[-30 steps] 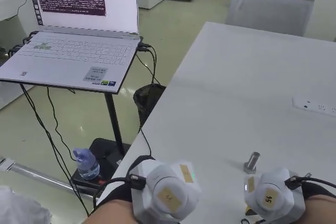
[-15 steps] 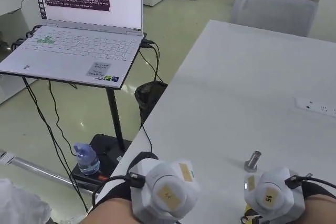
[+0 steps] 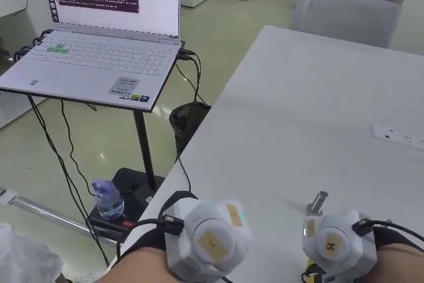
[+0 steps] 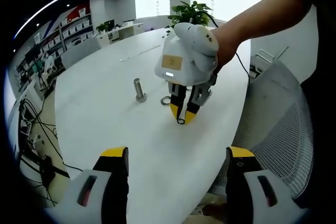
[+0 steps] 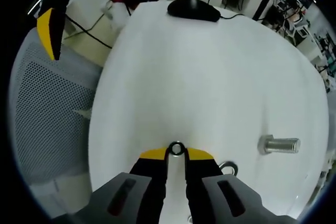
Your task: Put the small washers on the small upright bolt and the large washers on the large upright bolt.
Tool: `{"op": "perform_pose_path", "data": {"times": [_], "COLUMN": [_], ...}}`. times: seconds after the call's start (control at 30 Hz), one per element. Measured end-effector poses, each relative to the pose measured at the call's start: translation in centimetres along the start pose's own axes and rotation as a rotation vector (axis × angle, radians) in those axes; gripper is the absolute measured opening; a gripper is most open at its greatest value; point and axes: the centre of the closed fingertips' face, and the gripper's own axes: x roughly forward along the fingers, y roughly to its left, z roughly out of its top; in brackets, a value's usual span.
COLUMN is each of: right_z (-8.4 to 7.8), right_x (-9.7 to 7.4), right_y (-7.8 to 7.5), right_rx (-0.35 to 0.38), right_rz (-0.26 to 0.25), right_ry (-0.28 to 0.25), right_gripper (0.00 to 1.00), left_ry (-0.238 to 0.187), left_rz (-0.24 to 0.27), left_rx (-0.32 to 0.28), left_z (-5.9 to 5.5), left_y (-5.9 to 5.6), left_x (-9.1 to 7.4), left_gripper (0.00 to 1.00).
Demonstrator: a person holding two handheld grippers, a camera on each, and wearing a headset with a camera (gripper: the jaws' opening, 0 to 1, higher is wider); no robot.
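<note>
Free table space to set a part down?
Free: white tabletop between the upright steel bolt and grey chair, left of the white power strip. Crowded: near edge around the bolt, loose steel washer and right gripper.

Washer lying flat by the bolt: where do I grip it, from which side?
Probably pinch the washer across its outer rim, coming straight down: it lies flat on the table, so only the thin edge offers purchase. Keep clear of the upright bolt.
</note>
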Motion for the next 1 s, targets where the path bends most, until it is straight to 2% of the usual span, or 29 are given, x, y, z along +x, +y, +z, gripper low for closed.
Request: {"op": "perform_pose_path", "data": {"times": [0.3,0.4,0.53,0.77,1.0], "right_z": [-0.3,-0.6,-1.6,-4.2,-8.4], "right_x": [-0.2,-0.8,-2.2,-4.9,-7.2], "right_y": [0.1,0.0,-0.4,-1.2,-2.1], "right_rx": [0.052,0.080,0.126,0.197,0.292], "right_rz": [-0.007,-0.016,-0.028,-0.064,-0.102], "right_ry": [-0.022,-0.038,-0.049,-0.058,-0.045], "right_gripper": [0.13,0.13,0.13,0.13,0.13], "left_ry": [0.002,-0.014,-0.009,-0.016,-0.027], "left_rz": [0.006,0.010,0.008,0.011,0.018], "left_rx": [0.006,0.001,0.005,0.014,0.013], "left_z": [0.1,0.4,0.3,0.7,1.0], "left_y": [0.0,0.1,0.0,0.1,0.1], "left_x": [-0.1,-0.1,0.1,0.4,0.7], "left_gripper": [0.74,0.75,0.76,0.81,0.87]}}
